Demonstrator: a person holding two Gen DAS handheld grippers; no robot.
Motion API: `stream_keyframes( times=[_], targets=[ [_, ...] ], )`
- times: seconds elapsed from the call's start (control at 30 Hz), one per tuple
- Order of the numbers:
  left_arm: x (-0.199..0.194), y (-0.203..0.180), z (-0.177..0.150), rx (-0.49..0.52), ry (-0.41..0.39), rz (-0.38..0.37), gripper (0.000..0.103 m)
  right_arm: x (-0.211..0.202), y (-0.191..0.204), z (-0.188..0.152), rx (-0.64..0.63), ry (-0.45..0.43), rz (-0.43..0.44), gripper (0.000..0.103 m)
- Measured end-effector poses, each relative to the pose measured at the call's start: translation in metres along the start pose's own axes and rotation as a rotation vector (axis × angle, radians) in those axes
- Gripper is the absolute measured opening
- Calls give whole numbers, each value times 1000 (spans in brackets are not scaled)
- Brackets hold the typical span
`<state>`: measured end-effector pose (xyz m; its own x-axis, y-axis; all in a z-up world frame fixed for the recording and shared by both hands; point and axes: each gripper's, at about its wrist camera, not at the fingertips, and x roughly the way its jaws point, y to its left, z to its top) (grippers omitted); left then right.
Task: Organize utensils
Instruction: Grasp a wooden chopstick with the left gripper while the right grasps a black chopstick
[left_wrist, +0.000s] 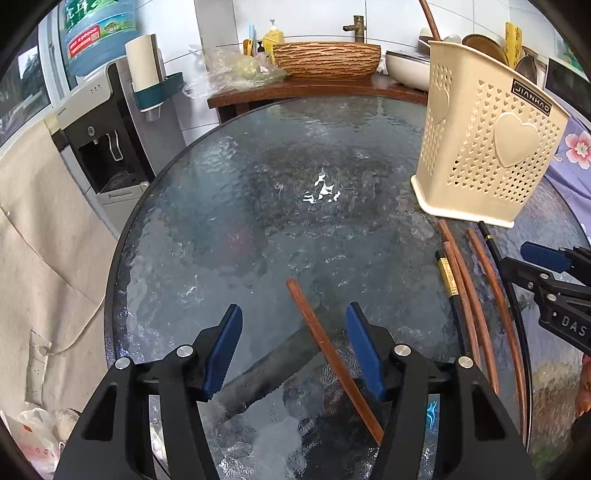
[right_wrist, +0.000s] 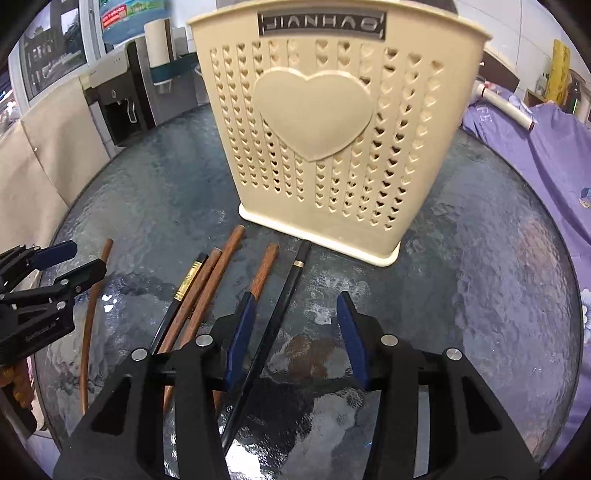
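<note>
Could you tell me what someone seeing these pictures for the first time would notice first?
The cream utensil holder, pierced with little hearts and bearing one big raised heart, stands upright on the round glass table. In front of it lie loose chopsticks: brown wooden ones and black ones with gold bands. Each gripper straddles one without pressing it: the right gripper a black chopstick, the left gripper a lone brown chopstick.
</note>
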<state>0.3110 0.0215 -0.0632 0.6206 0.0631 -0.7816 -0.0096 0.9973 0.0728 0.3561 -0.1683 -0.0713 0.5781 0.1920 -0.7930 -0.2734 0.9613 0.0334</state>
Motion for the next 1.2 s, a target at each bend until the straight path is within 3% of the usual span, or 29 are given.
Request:
stream_keyframes(
  times=[0.27, 0.87, 1.2],
  targets=[
    [9, -1, 0, -21, 35, -14, 50, 16, 13, 8, 18, 39, -35, 36],
    [11, -10, 3, -44, 34, -32, 33, 32, 35, 25, 41, 27, -68, 33],
    [10, -20, 5, -36, 20, -31, 16, 34, 26, 26, 61, 15, -72, 11]
  ],
)
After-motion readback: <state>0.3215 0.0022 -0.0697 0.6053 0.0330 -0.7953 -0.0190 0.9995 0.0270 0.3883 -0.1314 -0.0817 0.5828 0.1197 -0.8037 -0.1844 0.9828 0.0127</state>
